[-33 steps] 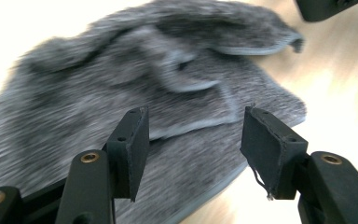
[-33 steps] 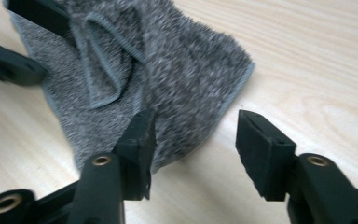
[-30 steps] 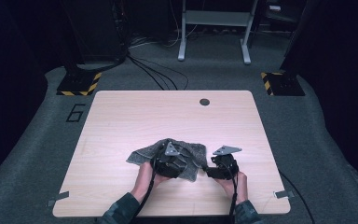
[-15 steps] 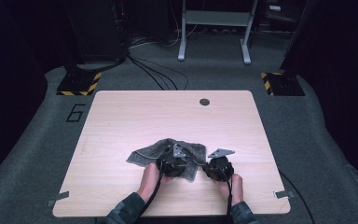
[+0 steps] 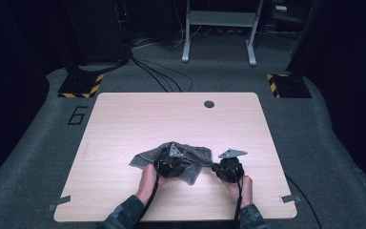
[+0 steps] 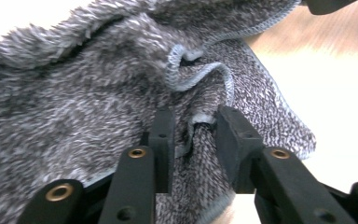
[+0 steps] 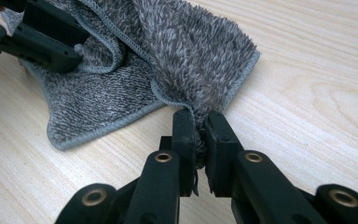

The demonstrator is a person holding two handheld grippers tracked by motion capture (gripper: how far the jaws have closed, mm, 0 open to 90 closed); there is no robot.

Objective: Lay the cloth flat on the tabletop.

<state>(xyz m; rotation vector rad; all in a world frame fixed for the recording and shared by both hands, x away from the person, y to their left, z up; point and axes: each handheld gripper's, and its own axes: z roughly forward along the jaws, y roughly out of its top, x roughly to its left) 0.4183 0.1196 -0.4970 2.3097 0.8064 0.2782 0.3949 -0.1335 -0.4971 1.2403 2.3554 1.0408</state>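
A grey terry cloth [image 5: 176, 160] lies crumpled on the wooden table [image 5: 124, 124], nearer its front edge than its back and a little right of the middle, as you take hold of it at two places. Your right gripper [image 7: 198, 126] has its jaws pressed together on a bunched corner at the cloth's right end, the pile squeezed tight between the pads. Your left gripper [image 6: 193, 128] has just been closing on a hemmed fold in the cloth's middle; the fold stands between its jaws, which look nearly but not fully pressed on it. The step in hand appears to be gripping the cloth to spread or fold it. The next move likely calls for firming up the left pinch, then lifting both hands together so the cloth hangs free without slipping.
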